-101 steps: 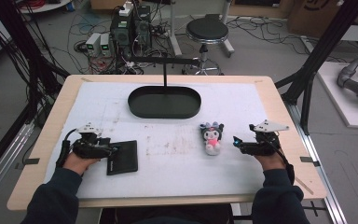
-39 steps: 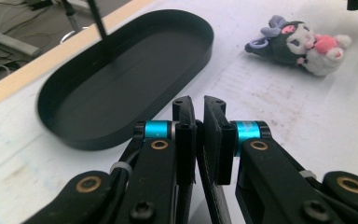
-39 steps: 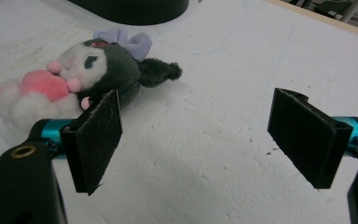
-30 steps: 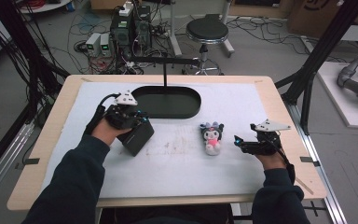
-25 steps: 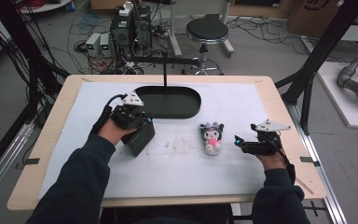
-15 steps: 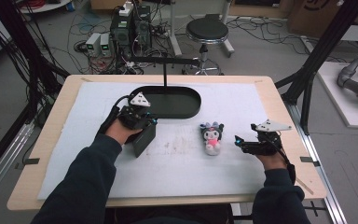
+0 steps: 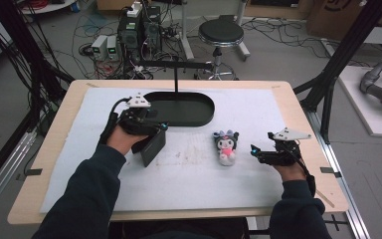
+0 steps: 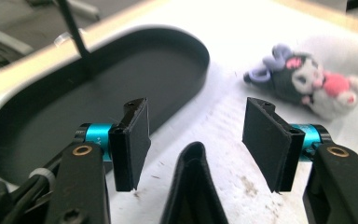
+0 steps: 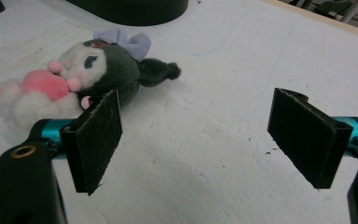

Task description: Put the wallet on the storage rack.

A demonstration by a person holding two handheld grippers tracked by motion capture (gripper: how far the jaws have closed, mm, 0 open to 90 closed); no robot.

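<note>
The left claw (image 7: 151, 130) has just been opening, and the black wallet (image 7: 152, 148) stands loose between its pads on the table (image 7: 258, 199), just beside the black tray (image 7: 179, 107). The right claw (image 7: 256, 152) is spread, apart

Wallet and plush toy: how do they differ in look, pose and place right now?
The wallet is plain black and flat-sided; the plush toy is soft, dark-headed with pink and white. The wallet stands on edge between the left gripper's open jaws; the toy lies flat, apart from the right gripper. Both sit on the white mat.
</note>
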